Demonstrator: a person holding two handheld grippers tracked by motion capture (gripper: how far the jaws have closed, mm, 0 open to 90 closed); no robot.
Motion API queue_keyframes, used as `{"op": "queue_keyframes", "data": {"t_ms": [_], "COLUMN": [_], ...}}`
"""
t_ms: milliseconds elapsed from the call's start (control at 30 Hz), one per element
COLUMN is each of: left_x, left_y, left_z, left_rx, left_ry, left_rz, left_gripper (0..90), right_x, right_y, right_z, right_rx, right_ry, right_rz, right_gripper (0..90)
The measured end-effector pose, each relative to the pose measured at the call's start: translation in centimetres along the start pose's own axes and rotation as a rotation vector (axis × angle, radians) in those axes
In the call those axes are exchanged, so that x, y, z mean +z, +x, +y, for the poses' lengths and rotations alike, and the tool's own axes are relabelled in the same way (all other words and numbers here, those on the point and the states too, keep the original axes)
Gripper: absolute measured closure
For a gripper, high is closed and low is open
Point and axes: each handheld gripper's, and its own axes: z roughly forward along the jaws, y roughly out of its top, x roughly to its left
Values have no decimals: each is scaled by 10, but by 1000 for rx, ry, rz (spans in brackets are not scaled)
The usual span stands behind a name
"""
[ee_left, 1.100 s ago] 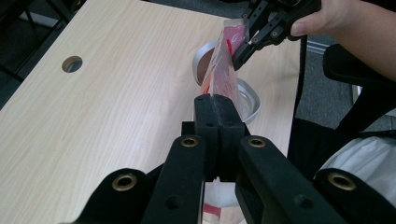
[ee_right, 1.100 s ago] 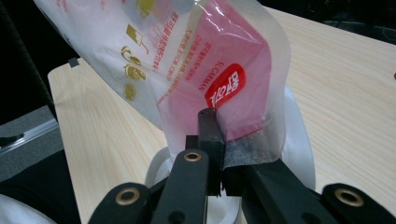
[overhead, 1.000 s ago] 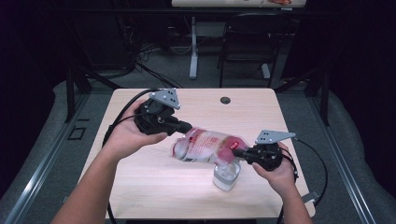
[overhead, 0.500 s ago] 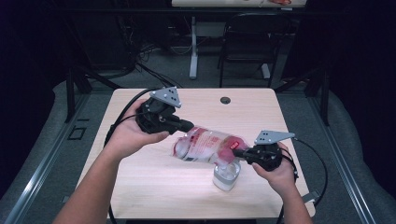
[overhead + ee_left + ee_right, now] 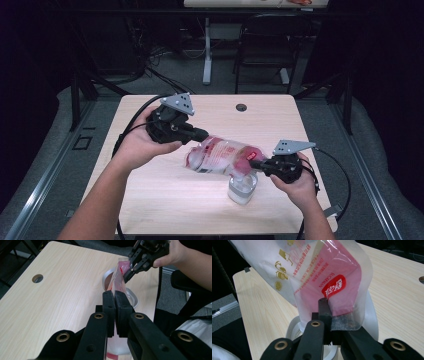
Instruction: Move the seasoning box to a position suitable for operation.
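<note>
Seen from above: a pale wooden table (image 5: 165, 200), two hands each holding a black gripper. Between them, a clear plastic bag (image 5: 220, 155) with pink and white print, stretched nearly level above the tabletop. Left gripper (image 5: 202, 134) clamped tight on the bag's upper-left end; right gripper (image 5: 254, 163) pinched shut on the bag's pink lower-right corner. Directly beneath that lower end, a clear round container (image 5: 242, 187) standing on the table. Near the far edge, a small round hole (image 5: 241, 107) in the tabletop
</note>
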Motion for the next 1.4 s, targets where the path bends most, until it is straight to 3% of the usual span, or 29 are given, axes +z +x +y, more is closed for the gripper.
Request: {"op": "queue_keyframes", "data": {"t_ms": [1400], "left_x": [12], "left_y": [-2], "left_z": [-8], "left_rx": [-15], "left_ry": [-11], "left_rz": [-18], "left_gripper": [713], "right_x": [0], "right_y": [-1], "right_z": [0], "right_rx": [-1], "right_ry": [26], "right_rz": [-7], "right_gripper": [900]}}
